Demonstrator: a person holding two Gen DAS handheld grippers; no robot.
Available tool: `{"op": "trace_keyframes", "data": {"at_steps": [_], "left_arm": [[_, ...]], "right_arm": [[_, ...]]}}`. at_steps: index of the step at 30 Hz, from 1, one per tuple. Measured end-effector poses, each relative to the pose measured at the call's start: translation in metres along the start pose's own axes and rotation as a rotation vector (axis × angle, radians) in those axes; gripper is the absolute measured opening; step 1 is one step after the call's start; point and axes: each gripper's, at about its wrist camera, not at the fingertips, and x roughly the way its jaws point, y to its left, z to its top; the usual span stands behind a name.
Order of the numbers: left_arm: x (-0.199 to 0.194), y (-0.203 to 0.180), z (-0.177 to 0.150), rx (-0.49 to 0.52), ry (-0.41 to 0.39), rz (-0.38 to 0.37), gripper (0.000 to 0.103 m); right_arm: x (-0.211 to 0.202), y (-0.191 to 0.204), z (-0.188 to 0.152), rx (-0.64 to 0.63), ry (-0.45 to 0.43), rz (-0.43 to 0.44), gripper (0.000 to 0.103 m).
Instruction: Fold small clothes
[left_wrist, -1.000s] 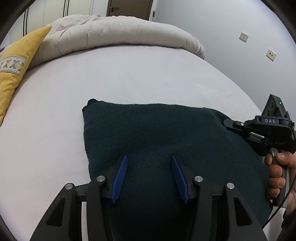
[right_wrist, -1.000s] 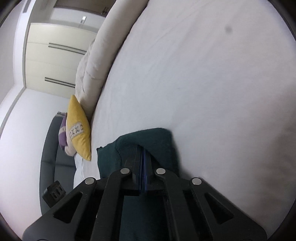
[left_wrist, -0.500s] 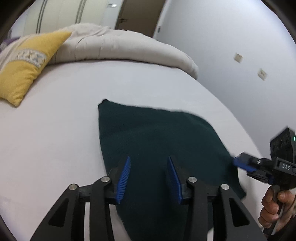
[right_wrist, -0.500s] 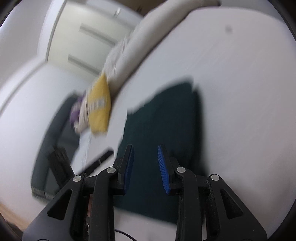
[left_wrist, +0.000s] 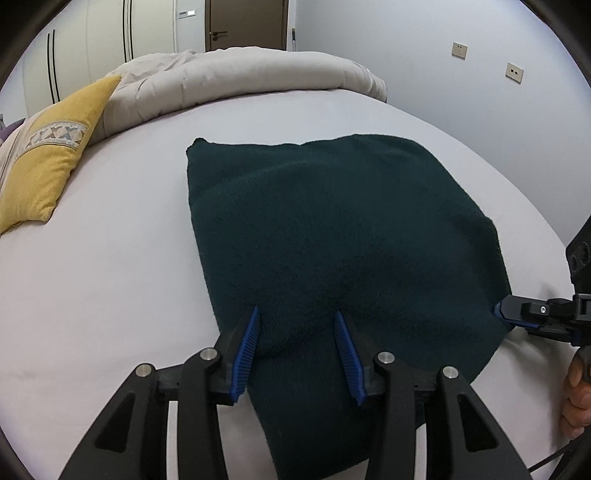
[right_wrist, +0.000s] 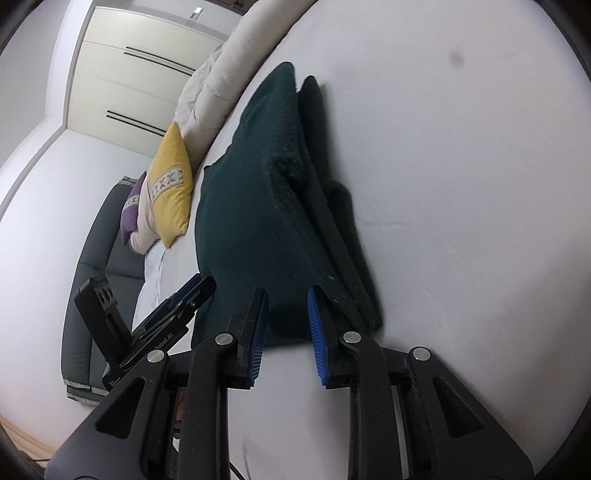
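On bed: dark green garment (left_wrist: 343, 236) folded, long axis running away from both grippers.
Left gripper (left_wrist: 300, 334): jaws apart over near edge, nearer.
Right gripper (right_wrist: 287, 325): jaws just closing, apart, at garment's corner.

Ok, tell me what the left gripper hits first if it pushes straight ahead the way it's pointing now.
Most likely the dark green garment: the left gripper is open, its blue pads angled down over the near edge. Straight on, it should press into that cloth and the bed beneath, though depth is hard to judge.

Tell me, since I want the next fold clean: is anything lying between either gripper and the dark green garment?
Nothing visible does. The left gripper and right gripper both stand open at the dark green garment, with only bare bed sheet around.
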Motion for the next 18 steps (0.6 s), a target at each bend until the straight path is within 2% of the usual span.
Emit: {"op": "trace_keyframes", "data": {"at_steps": [5, 7, 8, 9, 11, 14, 16, 18], "left_arm": [[-0.009, 0.006, -0.002, -0.004, 0.014, -0.027, 0.046], [-0.02, 0.016, -0.005, -0.045, 0.02, -0.055, 0.046], [-0.025, 0.022, -0.006, -0.072, 0.018, -0.065, 0.045], [-0.032, 0.027, -0.006, -0.093, 0.003, -0.078, 0.045], [-0.047, 0.035, 0.0, -0.11, -0.051, -0.072, 0.045], [-0.051, 0.037, 0.02, -0.119, -0.07, -0.091, 0.045], [-0.047, 0.032, 0.034, -0.104, -0.084, -0.089, 0.045], [-0.038, 0.025, 0.044, -0.096, -0.094, -0.096, 0.045]], "right_arm": [[-0.027, 0.004, -0.022, -0.04, -0.003, -0.053, 0.019], [-0.046, 0.009, -0.026, -0.077, -0.017, -0.104, 0.023], [-0.059, 0.009, -0.025, -0.087, -0.027, -0.156, 0.027], [-0.081, 0.009, -0.018, -0.106, -0.046, -0.215, 0.027], [-0.095, 0.021, -0.012, -0.13, -0.082, -0.17, 0.027], [-0.1, 0.046, 0.005, -0.168, -0.121, -0.098, 0.035], [-0.087, 0.061, 0.017, -0.195, -0.109, -0.054, 0.053], [-0.064, 0.075, 0.03, -0.233, -0.095, -0.039, 0.055]]}}
